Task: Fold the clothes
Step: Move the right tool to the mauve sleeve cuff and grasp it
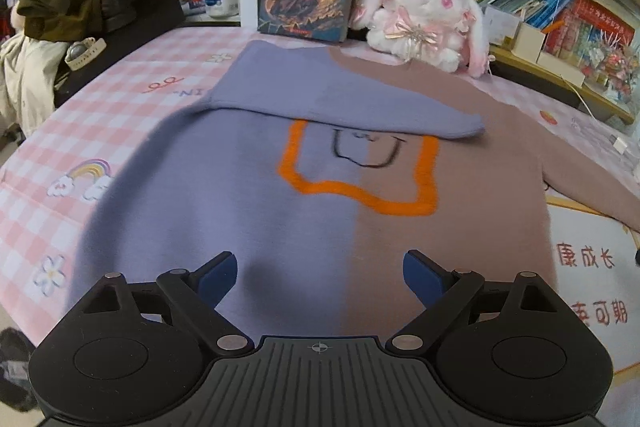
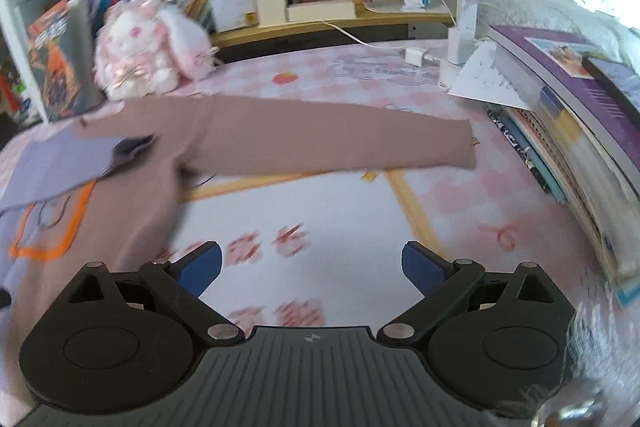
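Lilac-and-mauve sweater [image 1: 320, 187] lies flat on a pink checked cloth [image 1: 48, 195], its lilac sleeve [image 1: 344, 95] folded across the chest, mauve sleeve [image 2: 332, 135] outstretched, while left gripper [image 1: 320, 277] and right gripper [image 2: 312, 267] hover spread apart, empty.

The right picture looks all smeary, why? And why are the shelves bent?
Right wrist view: motion blur smears the bunny and the mat's red print; the tool itself stays sharp. Left wrist view: clearer, the sweater only slightly soft. Both views: the fisheye lens bends the shelves.
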### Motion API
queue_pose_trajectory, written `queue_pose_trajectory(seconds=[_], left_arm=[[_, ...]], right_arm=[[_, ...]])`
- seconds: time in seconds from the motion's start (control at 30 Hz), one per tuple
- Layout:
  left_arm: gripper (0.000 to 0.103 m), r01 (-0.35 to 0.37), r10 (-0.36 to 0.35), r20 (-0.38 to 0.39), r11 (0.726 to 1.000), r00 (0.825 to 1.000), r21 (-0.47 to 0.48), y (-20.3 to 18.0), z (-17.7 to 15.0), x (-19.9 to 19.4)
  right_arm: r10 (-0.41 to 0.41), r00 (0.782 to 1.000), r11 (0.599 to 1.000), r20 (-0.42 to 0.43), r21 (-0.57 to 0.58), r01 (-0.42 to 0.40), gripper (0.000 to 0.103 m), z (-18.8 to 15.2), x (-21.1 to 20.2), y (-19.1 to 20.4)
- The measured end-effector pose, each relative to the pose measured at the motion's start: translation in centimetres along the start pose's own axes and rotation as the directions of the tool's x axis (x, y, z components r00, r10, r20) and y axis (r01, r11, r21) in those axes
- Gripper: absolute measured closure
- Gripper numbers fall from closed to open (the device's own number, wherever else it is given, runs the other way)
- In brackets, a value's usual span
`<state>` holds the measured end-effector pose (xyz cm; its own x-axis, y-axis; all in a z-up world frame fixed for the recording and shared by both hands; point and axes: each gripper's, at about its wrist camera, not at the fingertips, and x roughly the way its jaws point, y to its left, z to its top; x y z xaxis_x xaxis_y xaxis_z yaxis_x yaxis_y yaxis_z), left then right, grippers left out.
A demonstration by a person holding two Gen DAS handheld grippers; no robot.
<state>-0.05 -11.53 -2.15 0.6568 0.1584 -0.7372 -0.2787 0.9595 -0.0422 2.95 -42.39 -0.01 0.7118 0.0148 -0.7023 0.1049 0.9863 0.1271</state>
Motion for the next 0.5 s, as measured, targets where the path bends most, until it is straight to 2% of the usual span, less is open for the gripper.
queue_pose_trajectory(seconds=[0.27,0.5], left_arm=[[0.011,-0.106,0.103,-0.049,0.993,0.993,-0.049,-2.5,-1.5,-0.8],[0.011,-0.178,0.174,-0.075,0.983,0.982,-0.051,-3.5,-1.6,-1.1]], right_arm=[[0.006,1.0,1.0,-0.009,0.031,-0.006,0.006,3.5,4.2,-5.8],[0.019,0.999,0.995,-0.044,0.102,-0.015,0.006,5.1,7.3,-8.5]])
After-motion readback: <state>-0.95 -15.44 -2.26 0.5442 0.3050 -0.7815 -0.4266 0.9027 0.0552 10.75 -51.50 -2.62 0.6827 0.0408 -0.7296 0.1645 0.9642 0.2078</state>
